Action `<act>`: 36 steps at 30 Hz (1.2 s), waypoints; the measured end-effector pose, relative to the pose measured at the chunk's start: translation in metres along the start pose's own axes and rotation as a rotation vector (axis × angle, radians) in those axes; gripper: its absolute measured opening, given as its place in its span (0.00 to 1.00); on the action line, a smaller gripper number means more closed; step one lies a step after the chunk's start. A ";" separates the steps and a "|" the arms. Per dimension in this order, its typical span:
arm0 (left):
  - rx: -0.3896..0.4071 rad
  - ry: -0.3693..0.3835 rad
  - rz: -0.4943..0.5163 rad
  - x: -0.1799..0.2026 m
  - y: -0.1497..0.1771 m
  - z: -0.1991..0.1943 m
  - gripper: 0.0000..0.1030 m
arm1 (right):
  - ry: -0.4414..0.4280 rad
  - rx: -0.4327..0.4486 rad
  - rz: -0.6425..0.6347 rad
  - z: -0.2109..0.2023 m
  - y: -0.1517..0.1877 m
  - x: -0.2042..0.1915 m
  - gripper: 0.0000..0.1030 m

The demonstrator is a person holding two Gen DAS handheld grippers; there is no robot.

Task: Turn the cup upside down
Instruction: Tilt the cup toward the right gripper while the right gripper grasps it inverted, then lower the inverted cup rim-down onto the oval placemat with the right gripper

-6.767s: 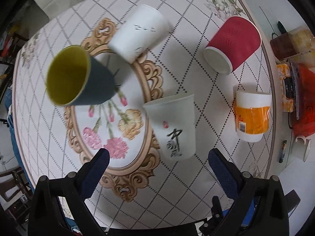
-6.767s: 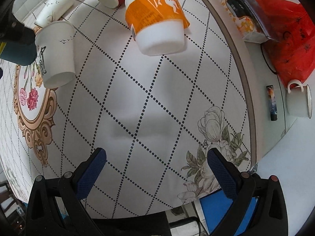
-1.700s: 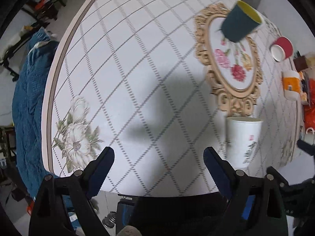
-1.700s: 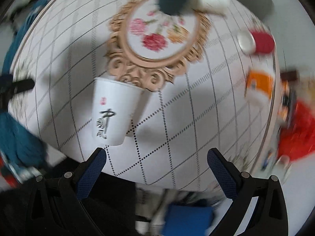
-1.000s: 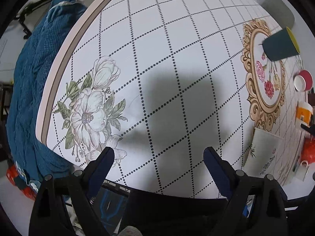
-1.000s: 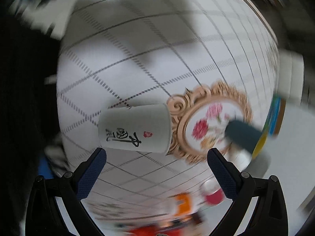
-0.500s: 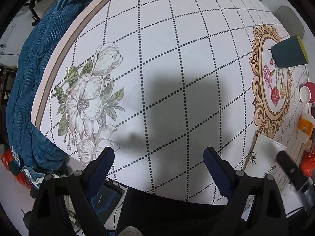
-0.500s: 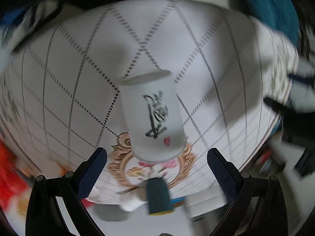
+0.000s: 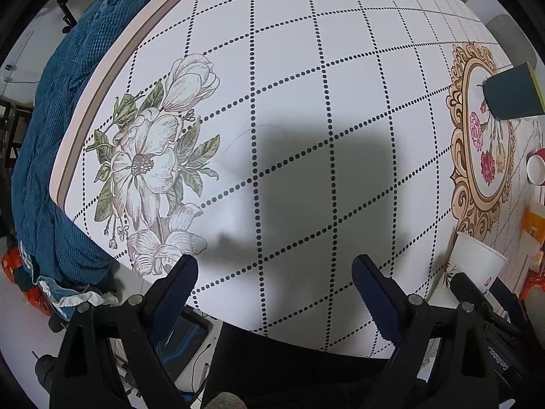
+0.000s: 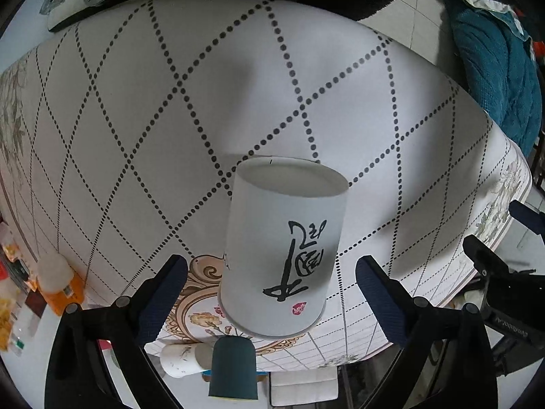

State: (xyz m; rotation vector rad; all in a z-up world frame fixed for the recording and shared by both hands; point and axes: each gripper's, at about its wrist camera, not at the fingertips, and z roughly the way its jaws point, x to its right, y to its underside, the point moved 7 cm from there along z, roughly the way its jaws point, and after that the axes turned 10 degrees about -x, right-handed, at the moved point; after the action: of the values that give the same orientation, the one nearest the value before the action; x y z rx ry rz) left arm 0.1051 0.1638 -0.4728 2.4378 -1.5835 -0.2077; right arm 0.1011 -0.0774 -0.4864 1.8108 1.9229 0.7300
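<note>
While your right gripper (image 10: 270, 293) frames the white paper cup (image 10: 282, 248) with black calligraphy, its jaws stand released, wide of both cup walls, touching neither. That cup stands on the tabletop (image 10: 136, 102) near the ornate gold medallion; whether rim or base is down I cannot tell from the inverted view. Your left gripper (image 9: 272, 293) hangs released over bare cloth, holding nothing; the same cup (image 9: 477, 262) sits at its 4 o'clock.

Judgement: to grasp well, centre the jaws on the mid-wall, close lightly so the paper does not crush, lift clear before rotating, and set the cup down flat.

Count, both views: one calligraphy cup, one dark teal cup (image 9: 514, 93), one red cup (image 9: 536, 168), one orange-banded cup (image 10: 59, 281), one plain white cup (image 10: 180, 361) lying on its side. Two grippers.
</note>
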 end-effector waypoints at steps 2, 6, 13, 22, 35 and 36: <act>-0.001 0.001 0.001 -0.002 -0.001 0.001 0.90 | -0.007 0.005 -0.002 0.003 0.001 0.000 0.97; -0.001 0.002 0.008 -0.004 -0.006 -0.001 0.90 | -0.018 0.008 -0.002 0.006 -0.002 -0.001 0.90; -0.004 -0.004 0.021 -0.003 -0.004 -0.003 0.90 | -0.054 -0.006 0.045 0.004 -0.014 -0.001 0.66; -0.009 -0.025 0.044 0.012 -0.008 -0.003 0.90 | -0.126 -0.003 0.186 -0.004 -0.015 0.011 0.66; 0.009 -0.063 0.133 0.039 -0.036 -0.021 0.90 | -0.591 0.028 0.820 0.004 0.023 0.034 0.65; 0.010 -0.067 0.145 0.043 -0.039 -0.022 0.90 | -0.644 0.033 0.888 0.007 0.027 0.034 0.65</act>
State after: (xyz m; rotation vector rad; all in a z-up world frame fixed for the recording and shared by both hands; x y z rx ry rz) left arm 0.1618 0.1425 -0.4617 2.3336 -1.7856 -0.2594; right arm 0.1240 -0.0420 -0.4728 2.5069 0.6946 0.2647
